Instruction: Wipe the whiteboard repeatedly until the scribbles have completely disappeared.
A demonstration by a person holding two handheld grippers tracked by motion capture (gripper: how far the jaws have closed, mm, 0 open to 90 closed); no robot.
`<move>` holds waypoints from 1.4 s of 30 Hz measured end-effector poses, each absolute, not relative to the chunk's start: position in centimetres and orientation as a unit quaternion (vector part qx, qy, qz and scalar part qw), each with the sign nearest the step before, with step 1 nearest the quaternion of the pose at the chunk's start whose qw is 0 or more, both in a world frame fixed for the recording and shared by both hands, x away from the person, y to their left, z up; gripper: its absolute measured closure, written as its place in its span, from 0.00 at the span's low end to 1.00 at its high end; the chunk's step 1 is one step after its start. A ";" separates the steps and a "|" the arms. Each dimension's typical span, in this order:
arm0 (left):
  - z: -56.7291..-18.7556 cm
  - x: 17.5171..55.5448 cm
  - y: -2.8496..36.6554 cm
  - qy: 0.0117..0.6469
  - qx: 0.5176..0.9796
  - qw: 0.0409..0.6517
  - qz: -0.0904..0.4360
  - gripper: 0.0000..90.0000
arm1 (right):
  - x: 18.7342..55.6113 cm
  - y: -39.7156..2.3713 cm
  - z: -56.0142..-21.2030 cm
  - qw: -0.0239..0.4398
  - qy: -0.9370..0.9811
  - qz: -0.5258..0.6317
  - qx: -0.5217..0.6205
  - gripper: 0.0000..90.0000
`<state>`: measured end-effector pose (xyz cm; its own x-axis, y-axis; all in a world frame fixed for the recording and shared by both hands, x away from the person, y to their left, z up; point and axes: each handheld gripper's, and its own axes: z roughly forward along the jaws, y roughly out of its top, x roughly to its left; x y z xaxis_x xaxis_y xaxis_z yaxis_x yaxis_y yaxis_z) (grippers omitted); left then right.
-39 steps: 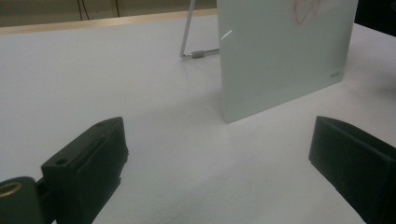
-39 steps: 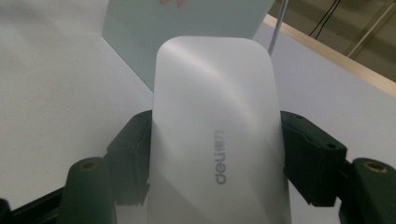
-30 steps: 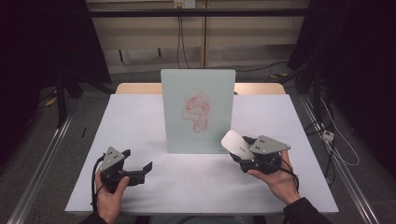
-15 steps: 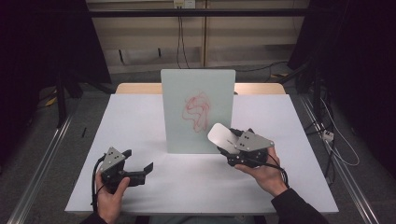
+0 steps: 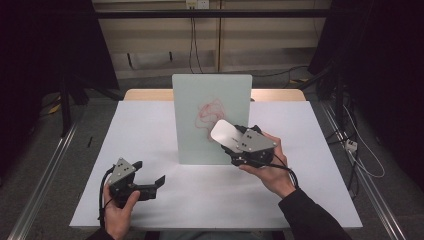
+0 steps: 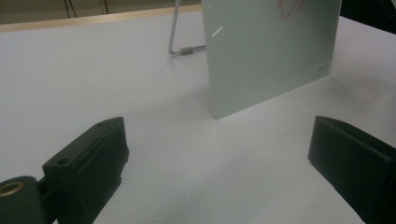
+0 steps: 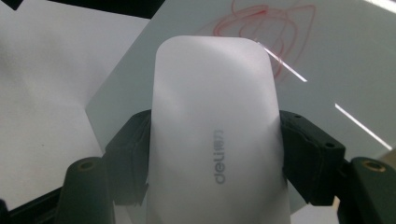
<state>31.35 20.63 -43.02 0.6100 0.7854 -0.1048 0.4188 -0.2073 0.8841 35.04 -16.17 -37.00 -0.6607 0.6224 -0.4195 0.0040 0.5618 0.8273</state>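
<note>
White eraser (image 7: 215,135) clamped by right gripper (image 5: 239,146), near board (image 5: 210,100) | left gripper (image 5: 152,185) unclenched, apart

White-topped rectangular table (image 5: 150,125), wooden edge at far side. Grey floor (image 5: 45,150), metal rails (image 5: 42,175), dark curtains (image 5: 45,45), beige back wall (image 5: 160,40), hanging cables (image 5: 192,35).

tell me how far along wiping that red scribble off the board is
Done: the right hand-held gripper is shut on the white rounded eraser. In hand: it is raised in front of the upright pale glass board. Left: the red scribble looks untouched. The left hand-held gripper rests open.
</note>
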 end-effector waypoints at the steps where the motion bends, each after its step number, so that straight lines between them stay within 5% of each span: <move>1: -43.1 31.4 20.6 0.401 0.752 0.488 0.187 0.05 | 35.2 -15.9 -36.9 0.364 0.806 0.425 0.191 0.35; 31: -43.1 31.4 20.5 0.400 0.759 0.481 0.181 0.05 | 39.8 -12.7 -32.7 0.458 0.778 0.399 0.158 0.35; 42: -43.1 31.4 20.5 0.400 0.758 0.482 0.182 0.05 | 39.0 -11.4 -34.8 0.471 0.787 0.375 0.139 0.35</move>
<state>31.37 20.55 -43.08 0.6138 0.7819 -0.1088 0.4308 -0.2163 0.8761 39.02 -11.36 -34.79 -0.5187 0.5706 -0.6367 -0.1345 0.6810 0.7198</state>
